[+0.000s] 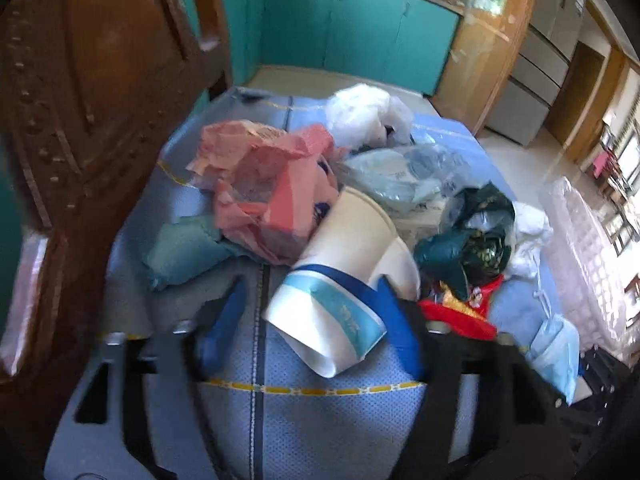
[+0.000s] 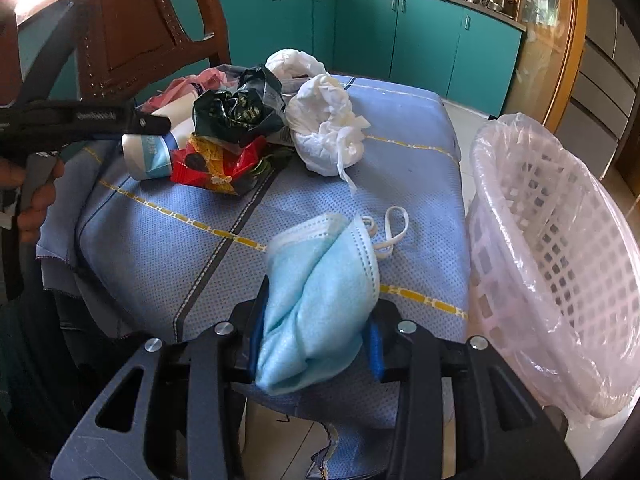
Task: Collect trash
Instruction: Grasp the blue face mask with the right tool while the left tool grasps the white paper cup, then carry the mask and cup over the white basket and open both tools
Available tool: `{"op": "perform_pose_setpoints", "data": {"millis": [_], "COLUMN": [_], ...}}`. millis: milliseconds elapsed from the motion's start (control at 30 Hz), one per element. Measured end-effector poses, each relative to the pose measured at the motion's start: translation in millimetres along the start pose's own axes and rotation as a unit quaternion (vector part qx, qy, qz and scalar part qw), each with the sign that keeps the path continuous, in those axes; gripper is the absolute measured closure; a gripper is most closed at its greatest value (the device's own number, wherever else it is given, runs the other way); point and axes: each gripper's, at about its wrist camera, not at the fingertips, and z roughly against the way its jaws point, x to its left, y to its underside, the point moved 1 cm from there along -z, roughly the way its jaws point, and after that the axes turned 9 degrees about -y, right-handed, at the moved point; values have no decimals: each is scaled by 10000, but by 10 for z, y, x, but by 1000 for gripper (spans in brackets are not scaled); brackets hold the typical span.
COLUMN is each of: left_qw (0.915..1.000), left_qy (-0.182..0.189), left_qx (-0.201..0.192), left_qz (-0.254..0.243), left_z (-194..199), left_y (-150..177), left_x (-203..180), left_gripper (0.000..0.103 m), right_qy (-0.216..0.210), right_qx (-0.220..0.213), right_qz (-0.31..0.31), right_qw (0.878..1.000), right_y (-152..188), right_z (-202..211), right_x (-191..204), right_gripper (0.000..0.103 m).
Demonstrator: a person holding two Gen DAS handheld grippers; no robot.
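Teal cabinets back the blue-clothed table [image 2: 168, 240]. My right gripper [image 2: 316, 332] clenches the soft, light face mask [image 2: 320, 292] beside the lined basket [image 2: 560, 280]; my left gripper [image 1: 312, 320] straddles the crushable paper cup [image 1: 344, 264], grip uncertain.

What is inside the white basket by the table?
The basket holds a clear plastic liner draped over its rim; no trash shows inside. Its bottom is out of view, so that part stays unknown.
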Motion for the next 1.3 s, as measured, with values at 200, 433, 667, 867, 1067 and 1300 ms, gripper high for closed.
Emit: {"op": "perform_pose_setpoints", "data": {"millis": [200, 433, 667, 867, 1067, 1300], "left_qw": [9999, 9991, 9945, 9892, 9829, 9801], "left_qy": [56, 35, -292, -366, -181, 521], "left_qx": [-149, -431, -1004, -1372, -1803, -1913], "left_qz": [3, 37, 89, 350, 318, -105], "left_z": [90, 406, 812, 1135, 1519, 1654], "left_y": [55, 218, 267, 260, 98, -88], "left_x": [-23, 21, 84, 182, 62, -668], "left_gripper": [65, 66, 66, 66, 66, 66], "right_qy": [-103, -177, -213, -174, -67, 523], "right_qx": [-78, -198, -450, -798, -1537, -2255], "right_qz": [-118, -266, -333, -335, 23, -500], "right_qw": [9998, 9993, 9982, 9961, 9881, 9715], "right_y": [1, 24, -8, -162, -692, -861], "right_z": [43, 119, 259, 510, 1161, 1638], "right_x": [-35, -34, -47, -55, -264, -1055], "right_gripper": [68, 70, 74, 76, 77, 77]}}
